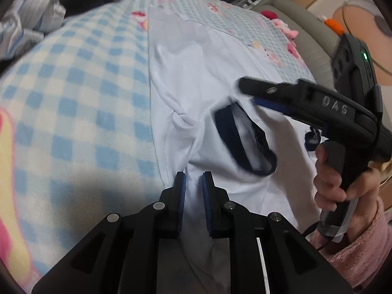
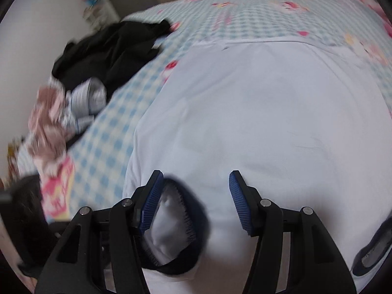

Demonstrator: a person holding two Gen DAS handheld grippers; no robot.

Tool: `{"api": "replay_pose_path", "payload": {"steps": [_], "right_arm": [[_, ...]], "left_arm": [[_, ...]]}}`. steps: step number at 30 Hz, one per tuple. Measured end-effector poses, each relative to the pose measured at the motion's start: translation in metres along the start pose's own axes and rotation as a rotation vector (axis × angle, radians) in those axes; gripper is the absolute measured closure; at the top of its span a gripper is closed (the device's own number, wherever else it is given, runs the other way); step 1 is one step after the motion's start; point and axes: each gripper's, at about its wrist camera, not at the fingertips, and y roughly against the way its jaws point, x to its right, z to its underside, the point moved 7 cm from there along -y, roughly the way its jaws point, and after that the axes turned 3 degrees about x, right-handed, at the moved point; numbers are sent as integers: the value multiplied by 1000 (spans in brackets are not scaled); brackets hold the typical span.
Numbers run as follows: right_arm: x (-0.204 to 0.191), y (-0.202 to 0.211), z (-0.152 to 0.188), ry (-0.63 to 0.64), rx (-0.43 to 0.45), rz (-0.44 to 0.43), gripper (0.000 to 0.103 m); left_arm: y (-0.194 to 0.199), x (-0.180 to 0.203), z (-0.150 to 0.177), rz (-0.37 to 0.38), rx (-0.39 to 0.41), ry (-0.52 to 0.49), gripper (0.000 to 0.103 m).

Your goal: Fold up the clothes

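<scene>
A white T-shirt [image 1: 208, 73] with a navy collar [image 1: 235, 134] lies spread on a blue checked blanket [image 1: 73, 85]. My left gripper [image 1: 194, 178] is shut on a bunched fold of the shirt near the shoulder. My right gripper [image 2: 196, 178] is open and empty, hovering just above the shirt [image 2: 269, 110] with the navy collar [image 2: 191, 208] between its fingers, close to the left pad [image 2: 152, 201]. It also shows in the left wrist view [image 1: 247, 93], held by a hand over the collar.
A black garment [image 2: 110, 49] and a heap of striped and pink clothes [image 2: 73, 107] lie on the bed to the left. Pink soft toys [image 1: 286, 27] sit by the grey bed edge [image 1: 306, 31] at the far side.
</scene>
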Motion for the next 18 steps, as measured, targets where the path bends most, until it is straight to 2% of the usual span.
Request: {"api": "replay_pose_path", "payload": {"steps": [2, 6, 11, 13, 16, 18], "right_arm": [[9, 9, -6, -3, 17, 25, 46], [-5, 28, 3, 86, -16, -56, 45], [-35, 52, 36, 211, -57, -110, 45], [-45, 55, 48, 246, -65, -130, 45], [-55, 42, 59, 308, -89, -110, 45], [-54, 31, 63, 333, -106, -52, 45]], "left_arm": [[6, 0, -3, 23, 30, 15, 87], [25, 3, -19, 73, 127, 27, 87], [28, -6, -28, 56, 156, 68, 87], [29, -9, -30, 86, 165, 105, 87], [25, -7, -29, 95, 155, 103, 87], [22, -4, -26, 93, 143, 92, 87]]}}
